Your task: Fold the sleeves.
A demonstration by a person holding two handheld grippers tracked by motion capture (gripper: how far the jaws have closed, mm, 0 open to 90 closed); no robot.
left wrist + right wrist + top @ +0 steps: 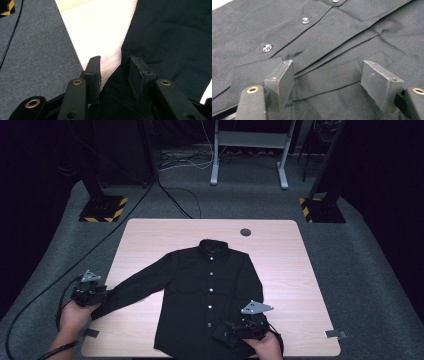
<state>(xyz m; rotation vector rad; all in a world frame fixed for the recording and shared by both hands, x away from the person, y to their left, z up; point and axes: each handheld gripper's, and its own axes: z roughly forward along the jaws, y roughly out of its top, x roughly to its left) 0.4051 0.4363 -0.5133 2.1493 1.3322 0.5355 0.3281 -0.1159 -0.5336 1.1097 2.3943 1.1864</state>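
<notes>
Tabletop [280, 265], pale wood w/ rounded corners, carries a black long-sleeved button-up shirt [210, 290] spread flat, collar at the far side, hem at the near edge. Bare wood runs wide on the right of the shirt and along the far edge, where a small dark round grommet [245, 232] sits; room on the left is narrower, since the one spread sleeve [135, 290] runs out diagonally to the left edge. Grey carpet floor [45, 260] all round, cables trailing across it.

Left tongs [115, 72] sit at that left edge, right at the sleeve end. They're part open, a narrow gap, and sleeve cloth lies between them; the right pad looks to be against the fabric, the left pad stands clear w/ pale wood showing past it. No pinch there that I can see.

Right tongs [329, 80] are low over the shirt's lower front near the hem, beside the white-buttoned placket [304, 21]. Set wide, pads well apart, folded cloth lying between them, nothing gripped.
</notes>
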